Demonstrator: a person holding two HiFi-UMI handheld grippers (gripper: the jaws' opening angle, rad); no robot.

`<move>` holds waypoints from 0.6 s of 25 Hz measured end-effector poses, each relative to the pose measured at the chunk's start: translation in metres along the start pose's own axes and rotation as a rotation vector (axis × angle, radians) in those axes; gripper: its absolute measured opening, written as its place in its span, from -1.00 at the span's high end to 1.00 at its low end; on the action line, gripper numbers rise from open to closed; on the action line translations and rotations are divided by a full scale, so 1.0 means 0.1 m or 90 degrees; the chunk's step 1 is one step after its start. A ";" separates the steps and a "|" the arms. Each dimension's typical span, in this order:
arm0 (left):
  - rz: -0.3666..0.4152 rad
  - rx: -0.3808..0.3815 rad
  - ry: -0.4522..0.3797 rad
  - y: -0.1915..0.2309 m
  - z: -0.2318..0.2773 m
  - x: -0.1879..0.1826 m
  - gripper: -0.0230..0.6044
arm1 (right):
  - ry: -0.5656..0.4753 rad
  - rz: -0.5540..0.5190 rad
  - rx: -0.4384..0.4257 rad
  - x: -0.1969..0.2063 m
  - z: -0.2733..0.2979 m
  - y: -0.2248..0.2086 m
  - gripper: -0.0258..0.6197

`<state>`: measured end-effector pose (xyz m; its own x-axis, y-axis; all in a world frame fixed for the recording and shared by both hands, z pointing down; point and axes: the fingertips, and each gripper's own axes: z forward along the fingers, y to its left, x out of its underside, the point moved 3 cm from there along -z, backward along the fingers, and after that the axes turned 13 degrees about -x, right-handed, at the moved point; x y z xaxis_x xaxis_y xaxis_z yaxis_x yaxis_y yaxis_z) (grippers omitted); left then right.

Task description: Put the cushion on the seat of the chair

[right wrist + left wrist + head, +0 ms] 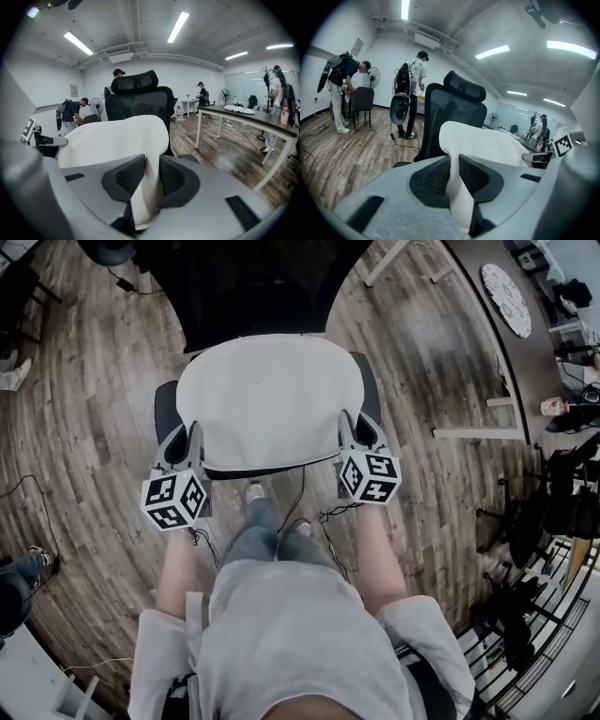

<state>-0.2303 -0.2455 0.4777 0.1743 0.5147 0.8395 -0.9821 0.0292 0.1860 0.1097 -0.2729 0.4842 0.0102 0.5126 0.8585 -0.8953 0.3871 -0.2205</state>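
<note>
The person wears a light grey top (291, 634) with loose sleeves (157, 638), blue jeans (255, 542) and pale shoes (255, 491); the left gripper (184, 435) and right gripper (360, 427) are grey shells with black meshed pads (436, 176), each bearing a cube (174, 501) of black-and-white square markers and trailing a thin dark cable (327, 535)

1 white cushion (270, 399), 1 black office chair (140, 101), 2 grippers, the left gripper (183, 448) and the right gripper (361, 432), each bearing 1 marker cube (174, 500); 1 brown table (243, 115) at the right gripper view's right; 2 people (342, 89) standing at the left gripper view's upper left
</note>
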 end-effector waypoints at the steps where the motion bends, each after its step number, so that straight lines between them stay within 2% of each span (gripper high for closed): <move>1: 0.003 0.000 0.009 0.01 0.07 0.04 0.73 | 0.009 0.004 0.003 0.05 0.06 -0.03 0.68; 9: 0.012 -0.010 0.078 0.07 0.53 0.39 0.73 | 0.071 0.027 0.016 0.43 0.46 -0.23 0.67; 15: 0.020 -0.018 0.107 0.15 0.85 0.63 0.73 | 0.105 0.040 0.016 0.67 0.76 -0.36 0.67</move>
<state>-0.2278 -0.2855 0.5770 0.1314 0.6512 0.7474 -0.9889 0.0335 0.1447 0.1092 -0.3110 0.5845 0.0251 0.6545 0.7557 -0.9071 0.3326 -0.2579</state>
